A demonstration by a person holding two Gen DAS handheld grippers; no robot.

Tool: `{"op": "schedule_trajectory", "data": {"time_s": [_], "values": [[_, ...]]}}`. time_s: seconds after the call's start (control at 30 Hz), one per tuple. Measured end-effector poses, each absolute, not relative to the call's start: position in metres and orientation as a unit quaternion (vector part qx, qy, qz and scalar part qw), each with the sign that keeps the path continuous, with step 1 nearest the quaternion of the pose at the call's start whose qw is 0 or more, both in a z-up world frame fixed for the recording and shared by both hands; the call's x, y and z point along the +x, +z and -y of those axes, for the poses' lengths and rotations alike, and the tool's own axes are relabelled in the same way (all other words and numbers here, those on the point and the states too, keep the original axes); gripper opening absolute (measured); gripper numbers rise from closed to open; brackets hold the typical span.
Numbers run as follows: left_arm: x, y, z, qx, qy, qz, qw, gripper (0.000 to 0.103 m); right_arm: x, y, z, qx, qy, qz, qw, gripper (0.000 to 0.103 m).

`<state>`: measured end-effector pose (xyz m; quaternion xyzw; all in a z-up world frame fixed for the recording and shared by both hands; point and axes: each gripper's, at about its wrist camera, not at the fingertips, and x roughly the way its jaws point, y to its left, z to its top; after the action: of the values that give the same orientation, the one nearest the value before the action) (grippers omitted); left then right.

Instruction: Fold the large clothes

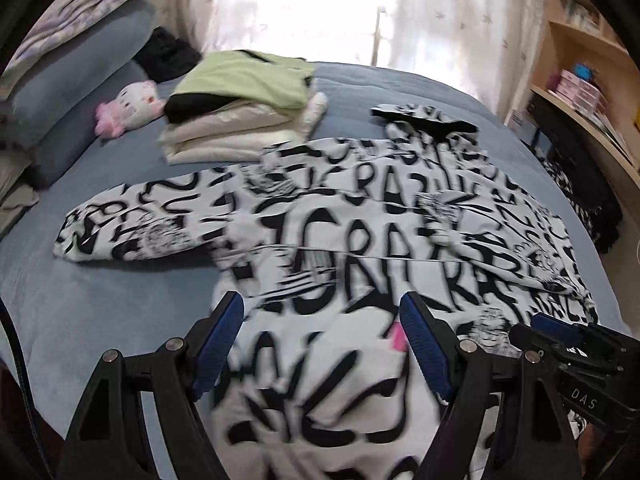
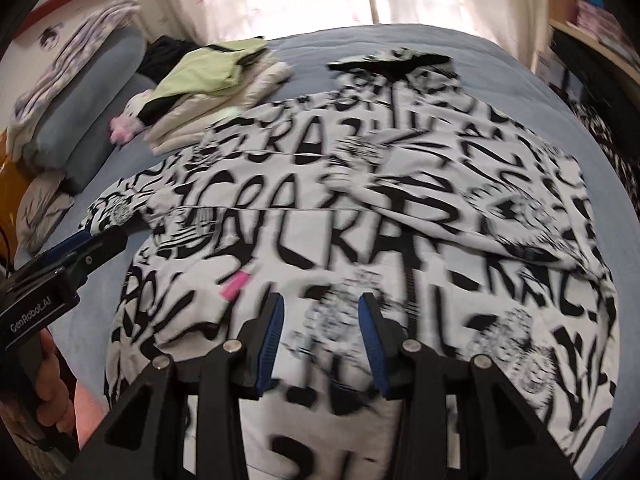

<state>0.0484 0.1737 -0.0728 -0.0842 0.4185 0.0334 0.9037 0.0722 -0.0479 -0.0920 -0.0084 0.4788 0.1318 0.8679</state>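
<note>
A large white jacket (image 1: pixel 360 232) (image 2: pixel 360 208) printed with black letters lies spread on the blue bed (image 1: pixel 80 320). Its collar points to the far side and one sleeve reaches left. A pink tag (image 1: pixel 398 338) (image 2: pixel 236 286) shows near the hem. My left gripper (image 1: pixel 322 304) stands wide at the near hem; a puffy bulge of the jacket fills the gap between its blue pads. My right gripper (image 2: pixel 322 300) is narrower, with jacket fabric bunched between its pads. Each gripper also shows in the other view, the right one (image 1: pixel 560 332) and the left one (image 2: pixel 80 248). The near fabric is blurred.
A stack of folded clothes (image 1: pixel 240 120) (image 2: pixel 216 84), green on top, sits at the far left of the bed beside a plush toy (image 1: pixel 132 104). Blue pillows (image 1: pixel 80 60) lie at the left. Wooden shelves (image 1: pixel 580 80) stand at the right, with curtains behind.
</note>
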Motion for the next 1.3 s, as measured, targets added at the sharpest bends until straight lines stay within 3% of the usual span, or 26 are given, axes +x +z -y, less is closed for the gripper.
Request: {"op": "schedule_trajectory", "data": {"time_s": [0.63, 0.8, 1.3], "values": [[0.052, -0.125, -0.333, -0.182, 0.070, -0.432, 0.880, 0.079, 0.112, -0.116, -0.111, -0.052, 0.178, -0.451, 0.873, 0.039], [0.050, -0.156, -0.395, -0.286, 0.052, -0.426, 0.857, 0.079, 0.125, -0.130, -0.147, -0.060, 0.186, -0.446, 0.873, 0.039], [0.093, -0.226, -0.520, -0.471, 0.032, -0.387, 0.793, 0.079, 0.162, -0.163, -0.196, -0.051, 0.191, -0.455, 0.868, 0.039]]}}
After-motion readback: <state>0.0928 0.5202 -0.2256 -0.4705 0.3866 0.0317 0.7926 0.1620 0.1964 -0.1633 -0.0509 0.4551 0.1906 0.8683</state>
